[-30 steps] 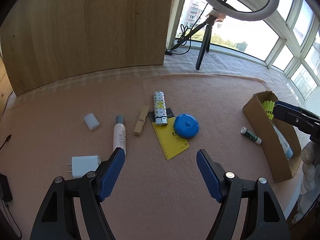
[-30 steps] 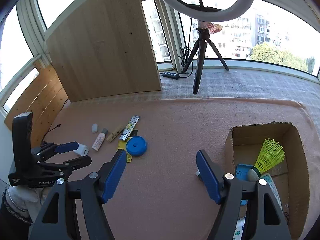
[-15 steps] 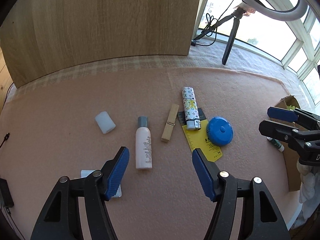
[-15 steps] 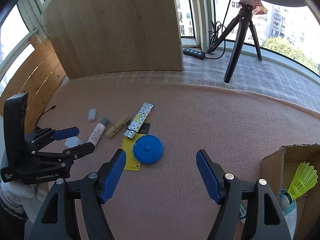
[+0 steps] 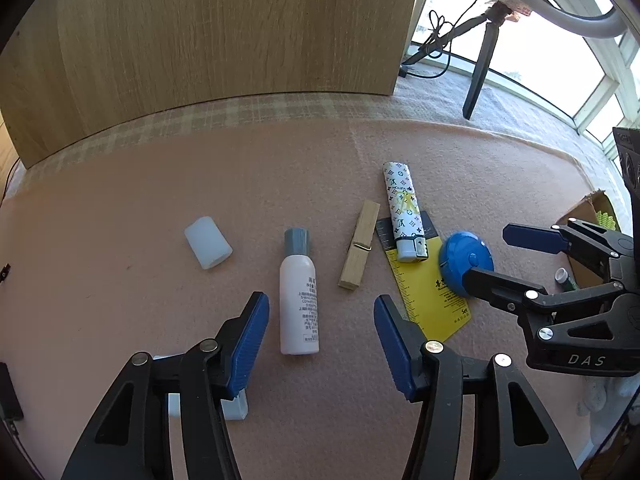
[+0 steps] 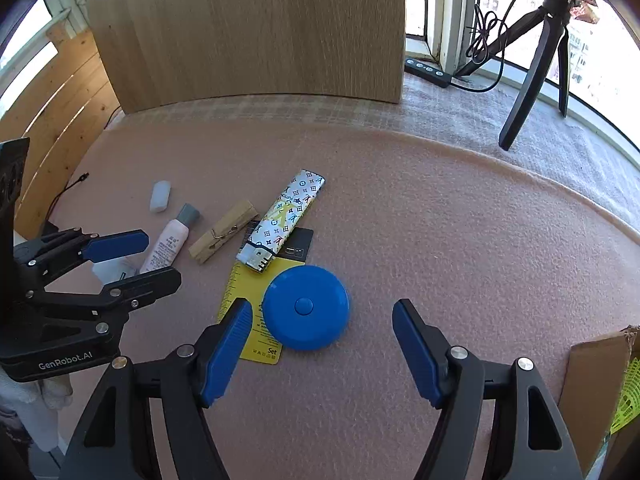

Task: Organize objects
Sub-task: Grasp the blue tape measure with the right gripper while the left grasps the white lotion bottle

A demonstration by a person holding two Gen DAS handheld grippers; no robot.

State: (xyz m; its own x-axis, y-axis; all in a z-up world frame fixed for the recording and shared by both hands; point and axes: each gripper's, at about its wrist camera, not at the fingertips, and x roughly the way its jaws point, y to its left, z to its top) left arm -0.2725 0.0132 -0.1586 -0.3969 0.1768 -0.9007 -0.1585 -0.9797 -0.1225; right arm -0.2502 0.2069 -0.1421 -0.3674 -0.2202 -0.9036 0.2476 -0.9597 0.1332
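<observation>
A white bottle with a grey cap (image 5: pixel 299 300) lies on the pink mat. Its lower end sits between the fingertips of my left gripper (image 5: pixel 320 340), whose jaws are closing but do not touch it. Beside the bottle lie a wooden clothespin (image 5: pixel 359 252), a patterned lighter (image 5: pixel 404 210), a yellow ruler card (image 5: pixel 436 304) and a white cap (image 5: pixel 208 242). A round blue tape measure (image 6: pixel 306 312) rests just ahead of my right gripper (image 6: pixel 320 344), which is open around nothing. The left gripper (image 6: pixel 160 258) also shows at the left of the right wrist view.
A white charger plug (image 5: pixel 236 404) lies under my left finger. A cardboard box (image 6: pixel 596 380) with a yellow shuttlecock (image 6: pixel 628 392) stands at the right, with a green-capped tube (image 5: pixel 564 278) near it. A wooden board (image 5: pixel 200 40), a tripod (image 6: pixel 532 68) and a power strip (image 6: pixel 428 72) stand behind.
My left gripper came down over the bottle and its jaws narrowed. My right gripper swung left and down, from the box to the blue tape measure, and stayed open.
</observation>
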